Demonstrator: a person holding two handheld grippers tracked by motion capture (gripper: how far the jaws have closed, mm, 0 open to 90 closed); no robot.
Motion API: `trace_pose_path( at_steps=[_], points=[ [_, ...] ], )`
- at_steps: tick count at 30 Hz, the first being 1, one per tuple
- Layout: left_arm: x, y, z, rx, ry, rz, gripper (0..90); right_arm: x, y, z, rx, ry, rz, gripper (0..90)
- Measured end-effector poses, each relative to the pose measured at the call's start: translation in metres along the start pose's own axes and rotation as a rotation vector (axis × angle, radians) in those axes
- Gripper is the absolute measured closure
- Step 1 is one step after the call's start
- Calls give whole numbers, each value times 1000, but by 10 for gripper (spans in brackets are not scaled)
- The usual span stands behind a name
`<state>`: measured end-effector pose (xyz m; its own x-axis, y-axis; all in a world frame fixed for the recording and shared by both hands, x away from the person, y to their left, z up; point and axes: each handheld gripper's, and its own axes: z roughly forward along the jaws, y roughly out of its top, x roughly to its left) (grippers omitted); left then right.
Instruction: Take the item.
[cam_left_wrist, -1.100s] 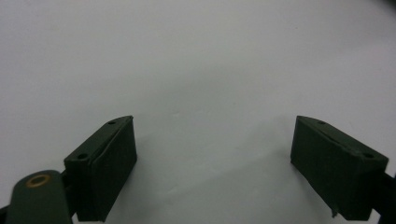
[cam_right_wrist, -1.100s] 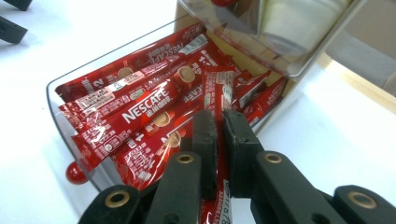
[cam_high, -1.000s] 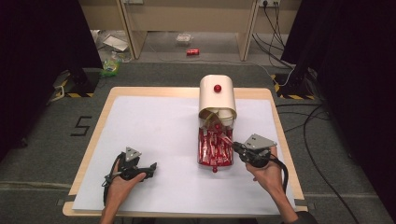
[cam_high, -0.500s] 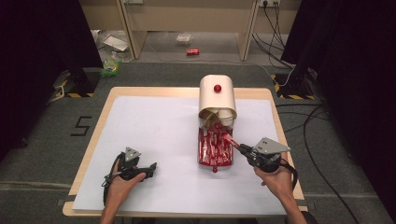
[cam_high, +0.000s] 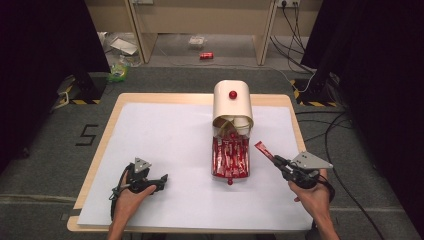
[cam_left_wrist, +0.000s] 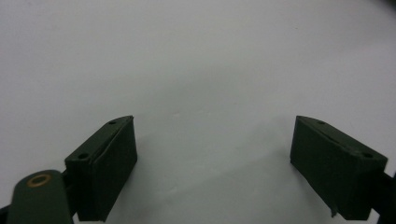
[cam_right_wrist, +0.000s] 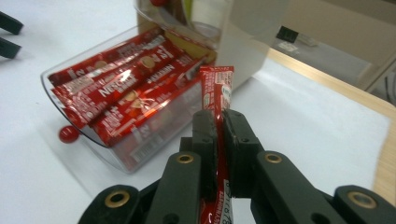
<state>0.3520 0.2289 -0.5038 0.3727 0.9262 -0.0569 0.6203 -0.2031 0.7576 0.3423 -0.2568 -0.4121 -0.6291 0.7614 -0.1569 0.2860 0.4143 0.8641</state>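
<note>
A cream dispenser box (cam_high: 233, 104) with a red knob stands at the table's middle back. Its clear drawer (cam_high: 230, 157) is pulled out toward me and holds several red stick packets (cam_right_wrist: 116, 88). My right gripper (cam_high: 278, 162) is shut on one red stick packet (cam_high: 263, 149), held just right of the drawer; in the right gripper view this packet (cam_right_wrist: 217, 88) sticks up from between the closed jaws. My left gripper (cam_high: 159, 181) rests at the front left of the white sheet, open, with only bare white surface between its fingers (cam_left_wrist: 105, 163).
The white sheet (cam_high: 165, 130) covers most of the wooden table (cam_high: 295, 120). Cables (cam_high: 330, 135) run on the floor to the right. A red can (cam_high: 206, 55) and litter lie on the floor beyond the table.
My right gripper has pulled back to the right from the drawer with one red stick packet in its jaws. The left gripper has stayed put.
</note>
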Motion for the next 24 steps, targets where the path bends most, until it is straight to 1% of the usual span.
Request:
trace_pose_path(
  at_steps=[2, 5, 7, 11, 12, 17, 19, 24],
  points=[
    [0, 0, 0, 1, 2, 2, 142, -1, -2, -2, -4, -4, 9, 843],
    [0, 0, 0, 1, 1, 1, 143, -4, -5, -5, 2, -20, 3, 843],
    [0, 0, 0, 1, 2, 2, 143, -6, -7, -5, 0, -26, 18, 843],
    [0, 0, 0, 0, -1, -2, 144, -12, -14, -5, 15, -48, 20, 843],
    [0, 0, 0, -1, 0, -1, 144, -13, -16, -5, 12, -47, 30, 843],
    [0, 0, 0, 0, -1, -3, 144, -20, -26, -3, 37, -63, 56, 842],
    [0, 0, 0, -1, -1, -2, 142, -22, -29, -2, 56, -73, 49, 842],
    [0, 0, 0, 0, 0, 0, 143, -25, -32, -2, 65, -82, 54, 842]
  ],
)
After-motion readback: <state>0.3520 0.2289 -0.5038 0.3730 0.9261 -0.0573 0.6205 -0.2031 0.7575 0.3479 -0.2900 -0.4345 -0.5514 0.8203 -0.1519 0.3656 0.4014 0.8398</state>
